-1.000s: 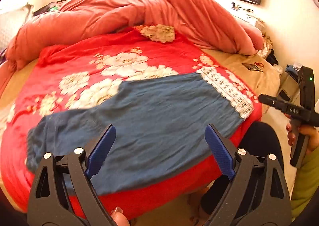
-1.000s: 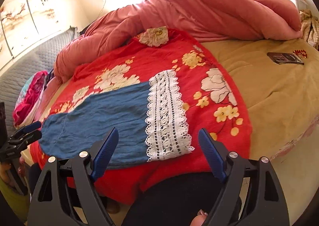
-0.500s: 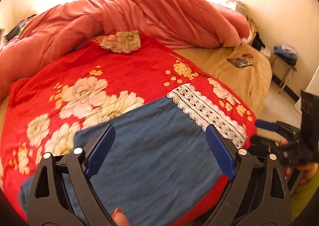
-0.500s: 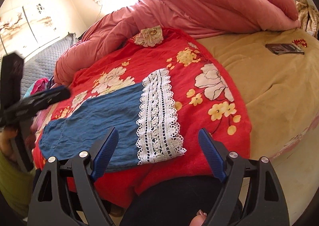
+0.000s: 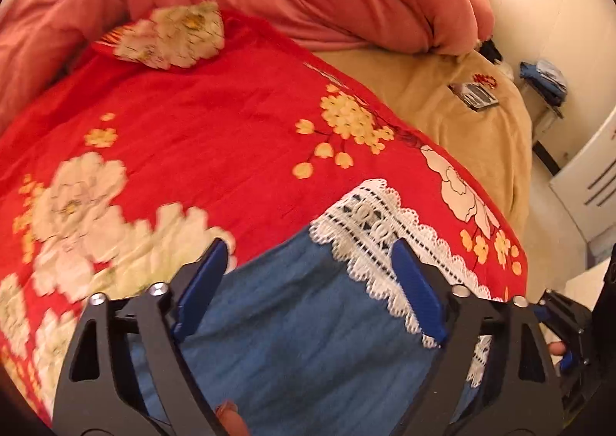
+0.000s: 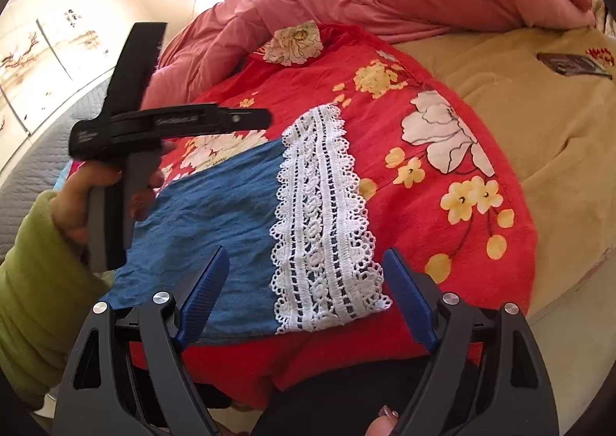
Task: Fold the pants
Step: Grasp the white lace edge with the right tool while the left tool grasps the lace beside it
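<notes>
The left gripper [image 5: 308, 293] hangs over the blue pants [image 6: 215, 212] just short of the lace hem [image 6: 323, 220], its jaws wide though they have just been closing a little, with cloth under them but nothing pinched; the right gripper [image 6: 308, 297] hovers over the near end of that hem, jaws equally wide and empty. The pants lie flat on the red floral sheet [image 6: 423, 205] at the near edge of the bed, lace end to the right in the right wrist view.

Risks, as I judge them: the left pads could bite through the pants into the sheet beneath, so the fold would drag the bedding; the lace is open-worked and may snag on a fingertip; a one-sided lift would skew the fold, since the two grippers sit at unlike points on the hem; the near edge overhangs the bed side and could slip off.

The left view is motion-blurred; the waistband end is hidden behind the person's hand [image 6: 96, 201] and green sleeve [image 6: 38, 282]; whether the pants are already doubled I cannot tell; the dark object [image 6: 569, 64] on the tan blanket [image 6: 539, 128] is too small to name.
</notes>
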Motion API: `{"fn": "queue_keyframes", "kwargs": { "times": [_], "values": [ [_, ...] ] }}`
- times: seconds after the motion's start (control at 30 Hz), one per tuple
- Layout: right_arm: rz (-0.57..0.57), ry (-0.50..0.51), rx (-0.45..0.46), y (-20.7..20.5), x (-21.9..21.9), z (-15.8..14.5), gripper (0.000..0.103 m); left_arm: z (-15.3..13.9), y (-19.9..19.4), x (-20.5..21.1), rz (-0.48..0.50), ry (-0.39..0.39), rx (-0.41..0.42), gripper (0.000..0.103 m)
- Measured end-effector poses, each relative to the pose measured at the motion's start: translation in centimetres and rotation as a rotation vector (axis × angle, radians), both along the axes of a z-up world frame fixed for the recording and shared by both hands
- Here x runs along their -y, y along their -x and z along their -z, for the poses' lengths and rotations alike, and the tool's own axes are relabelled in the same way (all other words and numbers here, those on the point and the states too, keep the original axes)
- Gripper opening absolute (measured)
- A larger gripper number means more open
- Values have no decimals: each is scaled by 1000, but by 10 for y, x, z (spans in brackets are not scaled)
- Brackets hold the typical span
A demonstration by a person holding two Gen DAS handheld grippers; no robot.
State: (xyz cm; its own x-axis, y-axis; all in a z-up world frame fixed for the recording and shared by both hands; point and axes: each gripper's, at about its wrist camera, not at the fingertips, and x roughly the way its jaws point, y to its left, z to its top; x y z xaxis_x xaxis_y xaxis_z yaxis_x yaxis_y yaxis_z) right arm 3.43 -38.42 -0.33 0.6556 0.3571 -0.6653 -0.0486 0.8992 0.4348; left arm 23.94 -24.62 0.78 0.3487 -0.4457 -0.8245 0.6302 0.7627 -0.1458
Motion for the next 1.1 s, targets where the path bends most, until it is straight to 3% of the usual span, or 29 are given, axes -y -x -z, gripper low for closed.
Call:
{"fn": "queue_keyframes", "kwargs": {
  "times": [0.13, 0.23, 0.3, 0.33, 0.37, 0.57, 0.63, 0.77, 0.87, 0.93, 1.0, 1.1],
  "values": [
    [-7, -12, -33, -6, -1, 5, 79, 12, -11, 11, 42, 8, -30, 68],
    [-10, -17, -70, -13, -1, 11, 67, 22, -19, 16, 68, 10, -63, 63],
    [-9, -28, -77, -14, 0, 13, 55, 29, -24, 17, 81, 14, -90, 51],
    [-9, -40, -73, -14, 1, 13, 53, 33, -26, 17, 91, 28, -116, 41],
    [-9, -49, -70, -14, 2, 13, 50, 36, -28, 16, 100, 49, -141, 37],
    [-18, -108, -113, -25, 7, 21, 50, 43, -30, 18, 143, 81, -166, 37],
    [-27, -118, -123, -30, 5, 22, 52, 47, -33, 19, 145, 93, -173, 43],
    [-29, -120, -127, -34, 3, 23, 52, 52, -32, 19, 156, 107, -162, 43],
    [-26, -115, -120, -33, 2, 21, 47, 51, -33, 16, 145, 118, -164, 42],
    [-20, -110, -105, -31, 2, 20, 41, 49, -29, 16, 150, 119, -167, 30],
    [-15, -110, -94, -29, 2, 18, 33, 47, -24, 19, 140, 91, -153, 25],
    [-15, -110, -65, -28, 2, 14, 29, 41, -22, 17, 128, 85, -139, 17]
  ]
}}
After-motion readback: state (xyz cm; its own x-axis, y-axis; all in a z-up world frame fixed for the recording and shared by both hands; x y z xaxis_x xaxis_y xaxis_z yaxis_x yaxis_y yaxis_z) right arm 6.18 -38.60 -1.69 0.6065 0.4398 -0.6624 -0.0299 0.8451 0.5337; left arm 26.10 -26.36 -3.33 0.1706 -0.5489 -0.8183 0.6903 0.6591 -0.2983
